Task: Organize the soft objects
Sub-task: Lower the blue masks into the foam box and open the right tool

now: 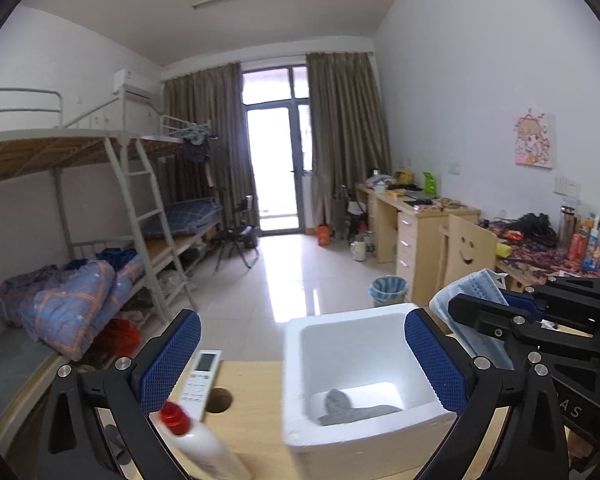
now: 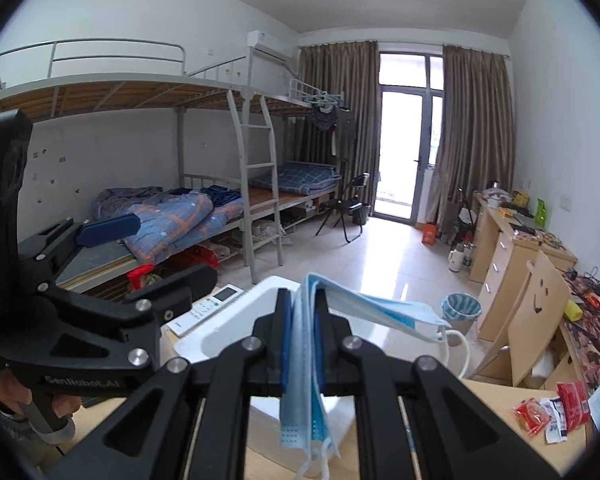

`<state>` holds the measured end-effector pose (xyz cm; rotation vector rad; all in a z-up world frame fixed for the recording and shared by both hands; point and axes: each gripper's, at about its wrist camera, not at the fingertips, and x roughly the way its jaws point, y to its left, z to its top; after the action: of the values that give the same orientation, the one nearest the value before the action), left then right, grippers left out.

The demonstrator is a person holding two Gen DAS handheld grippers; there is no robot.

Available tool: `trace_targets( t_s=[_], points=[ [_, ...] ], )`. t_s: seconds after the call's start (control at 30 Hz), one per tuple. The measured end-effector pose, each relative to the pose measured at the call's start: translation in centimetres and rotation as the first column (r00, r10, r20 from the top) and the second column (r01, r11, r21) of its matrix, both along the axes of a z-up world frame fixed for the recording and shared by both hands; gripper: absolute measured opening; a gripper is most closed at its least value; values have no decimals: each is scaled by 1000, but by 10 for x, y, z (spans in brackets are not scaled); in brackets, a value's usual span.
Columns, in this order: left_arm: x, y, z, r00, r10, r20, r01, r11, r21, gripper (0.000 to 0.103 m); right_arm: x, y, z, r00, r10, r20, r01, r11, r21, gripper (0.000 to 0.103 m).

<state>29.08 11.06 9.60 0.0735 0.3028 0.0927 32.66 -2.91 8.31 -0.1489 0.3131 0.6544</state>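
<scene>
a pale blue pleated paper face mask [image 2: 312, 344] is held clamped in the right gripper [image 2: 302, 308] above the white foam box [image 1: 364, 364].

the left gripper [image 1: 302, 364] is kept wide open and empty, the box framed between its blue pads [image 1: 168, 356]. a grey cloth [image 1: 346, 406] is seen on the box floor. a white remote control [image 1: 202, 378] is lying at 9 o'clock of the box on the light wooden table [image 1: 252, 392], with a white red-capped bottle [image 1: 196, 440] at 7 o'clock.
</scene>
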Motion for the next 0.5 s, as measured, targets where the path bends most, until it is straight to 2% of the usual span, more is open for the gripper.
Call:
trace_targets(
  t_s=[0.33,0.5],
  points=[
    [-16,37,1,995,101,22,-101,995,-22,102,5,29,-4,999,49,-13,-49,999,-13,13],
    [-18,43,-1,993,115,24,-114,993,-25,102,13,39,-10,998,55,-35,-56,998,-24,13]
  ],
)
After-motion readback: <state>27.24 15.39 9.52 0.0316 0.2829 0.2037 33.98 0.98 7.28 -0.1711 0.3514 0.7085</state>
